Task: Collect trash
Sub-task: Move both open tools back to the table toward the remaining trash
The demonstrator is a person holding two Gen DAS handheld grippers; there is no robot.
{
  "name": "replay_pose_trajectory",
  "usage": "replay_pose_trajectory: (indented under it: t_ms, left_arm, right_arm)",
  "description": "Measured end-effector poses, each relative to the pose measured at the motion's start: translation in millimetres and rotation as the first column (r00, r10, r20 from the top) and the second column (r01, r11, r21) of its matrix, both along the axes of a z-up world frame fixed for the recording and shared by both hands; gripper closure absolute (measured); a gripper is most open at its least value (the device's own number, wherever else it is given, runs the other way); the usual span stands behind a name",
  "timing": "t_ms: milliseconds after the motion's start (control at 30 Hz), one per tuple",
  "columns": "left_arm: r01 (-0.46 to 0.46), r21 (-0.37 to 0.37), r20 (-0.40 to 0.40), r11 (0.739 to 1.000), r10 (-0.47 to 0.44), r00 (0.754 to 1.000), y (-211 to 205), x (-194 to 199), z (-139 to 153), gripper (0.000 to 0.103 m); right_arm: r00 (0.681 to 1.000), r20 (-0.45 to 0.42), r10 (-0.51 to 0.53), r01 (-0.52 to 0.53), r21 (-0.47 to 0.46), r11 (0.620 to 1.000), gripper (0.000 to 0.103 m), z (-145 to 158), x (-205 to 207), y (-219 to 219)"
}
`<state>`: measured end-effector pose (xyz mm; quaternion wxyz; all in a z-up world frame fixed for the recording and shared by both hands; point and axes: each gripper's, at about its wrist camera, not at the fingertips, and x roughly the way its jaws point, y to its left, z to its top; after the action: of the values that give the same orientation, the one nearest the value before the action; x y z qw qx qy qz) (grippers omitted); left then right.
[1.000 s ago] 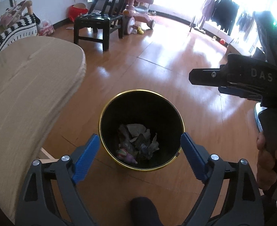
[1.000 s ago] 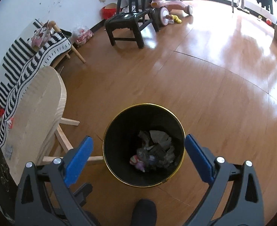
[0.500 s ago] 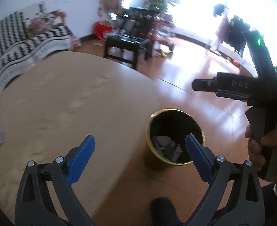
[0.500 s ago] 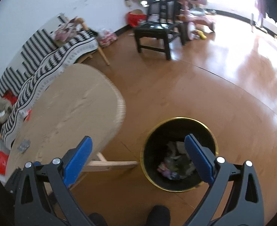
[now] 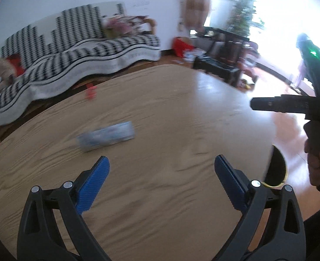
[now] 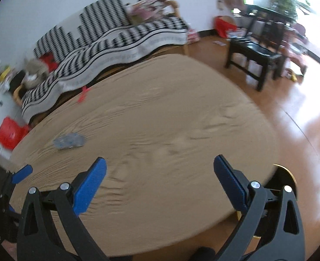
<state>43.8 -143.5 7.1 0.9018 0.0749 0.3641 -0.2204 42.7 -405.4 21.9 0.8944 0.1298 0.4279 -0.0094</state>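
Note:
A crumpled bluish wrapper (image 5: 106, 138) lies on the round wooden table (image 5: 170, 117), a short way ahead and left of my left gripper (image 5: 161, 174), which is open and empty above the tabletop. In the right wrist view the same wrapper (image 6: 69, 141) sits far left on the table (image 6: 160, 113). My right gripper (image 6: 160, 173) hangs open and empty over the table's near part. The black bin with a gold rim (image 5: 278, 169) peeks out past the table's right edge, also seen as a sliver of bin (image 6: 287, 177).
A sofa with a black-and-white striped cover (image 5: 73, 50) stands behind the table. A black chair (image 6: 257, 54) is on the wooden floor at the right. A small red scrap (image 6: 82, 93) lies at the table's far edge. A red bag (image 6: 10, 133) sits far left.
Both grippers swung left and rose from above the bin to over the table. The bin slid out to the right edge of both views, and the wrapper came into sight.

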Motion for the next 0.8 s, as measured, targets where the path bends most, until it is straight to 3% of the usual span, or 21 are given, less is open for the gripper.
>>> replay_pose_trajectory:
  t_ms: [167,333,533,800]
  left_arm:
    - [-0.087,0.008,0.000,0.996,0.087,0.996,59,21,-3,0.009]
    - [-0.126,0.014,-0.034,0.992,0.127,0.991,91,46,-14,0.009]
    - [0.001,0.016,-0.080,1.000,0.000,0.997,106,66,-28,0.009]
    - [0.059,0.057,-0.125,0.997,-0.052,0.991,93,84,-54,0.009]
  right_arm:
    - [0.998,-0.011,0.059,-0.059,-0.014,0.998,0.007,-6,31,48]
    - [0.996,-0.034,0.085,-0.086,-0.012,0.996,0.008,-17,46,65]
    - [0.995,-0.053,0.079,-0.080,-0.020,0.997,0.007,-26,51,59]
    - [0.994,-0.083,0.066,-0.071,-0.056,0.996,0.007,-38,53,48]
